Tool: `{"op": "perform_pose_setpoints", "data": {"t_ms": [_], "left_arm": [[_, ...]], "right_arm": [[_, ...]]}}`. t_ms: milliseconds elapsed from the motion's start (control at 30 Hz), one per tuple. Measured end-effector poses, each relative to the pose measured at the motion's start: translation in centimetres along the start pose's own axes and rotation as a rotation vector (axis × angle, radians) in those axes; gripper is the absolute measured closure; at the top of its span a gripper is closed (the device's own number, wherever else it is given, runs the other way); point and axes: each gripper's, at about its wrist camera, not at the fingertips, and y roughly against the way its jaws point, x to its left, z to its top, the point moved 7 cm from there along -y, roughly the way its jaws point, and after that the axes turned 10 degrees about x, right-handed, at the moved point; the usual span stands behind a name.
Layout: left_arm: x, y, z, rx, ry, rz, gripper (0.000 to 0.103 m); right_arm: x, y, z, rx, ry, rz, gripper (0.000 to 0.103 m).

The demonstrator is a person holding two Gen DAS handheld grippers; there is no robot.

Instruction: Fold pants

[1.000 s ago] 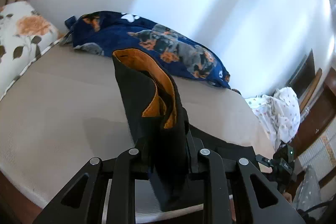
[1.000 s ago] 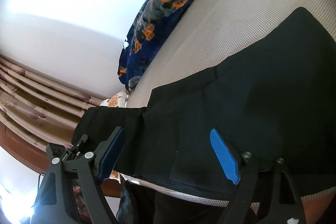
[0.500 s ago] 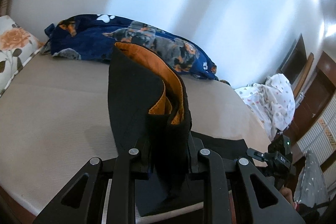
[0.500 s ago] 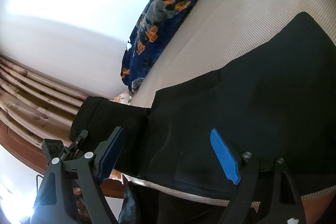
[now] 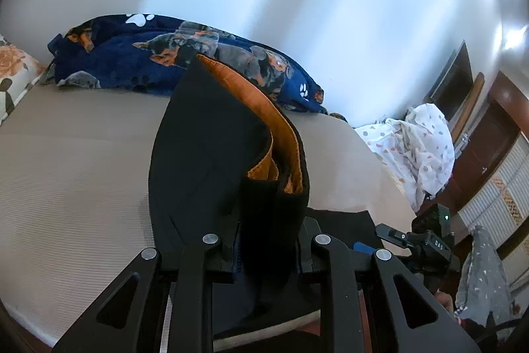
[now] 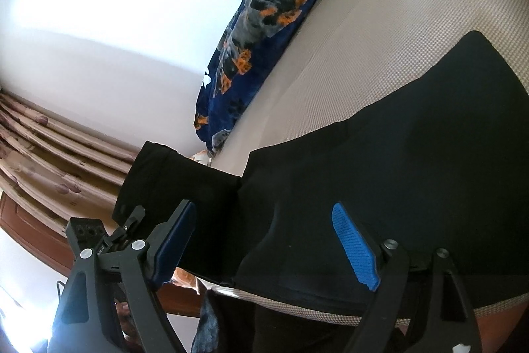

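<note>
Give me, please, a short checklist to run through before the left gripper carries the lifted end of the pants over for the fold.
1. Left gripper clamped on the pants: ok.
2. Lifted end clear of the mattress: ok, it stands up, orange lining showing.
3. Right gripper open, pressing nothing: ok.
4. Rest of the pants flat on the mattress: ok.
5. Blue blanket away from the landing area: ok.
6. Both layers evenly gripped: cannot tell.

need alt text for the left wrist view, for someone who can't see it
The left gripper is shut on black pants with an orange lining, lifting one end above a beige mattress. A blue dog-print blanket lies along the white wall behind.
</note>
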Motion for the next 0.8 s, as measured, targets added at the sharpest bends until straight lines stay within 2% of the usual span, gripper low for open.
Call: {"op": "perform_pose_setpoints", "data": {"t_ms": [567, 800], "left_arm": [[-1.7, -1.1, -0.3, 0.037, -0.001, -0.034, 0.080], [-2.3, -1.2, -0.1, 0.045, 0.001, -0.047, 0.080]], "right_arm": [[0.0, 0.7, 0.2, -0.018, -0.017, 0.020, 0.019], [0.4, 2.1, 1.0, -0.058, -0.017, 0.027, 0.019]]}}
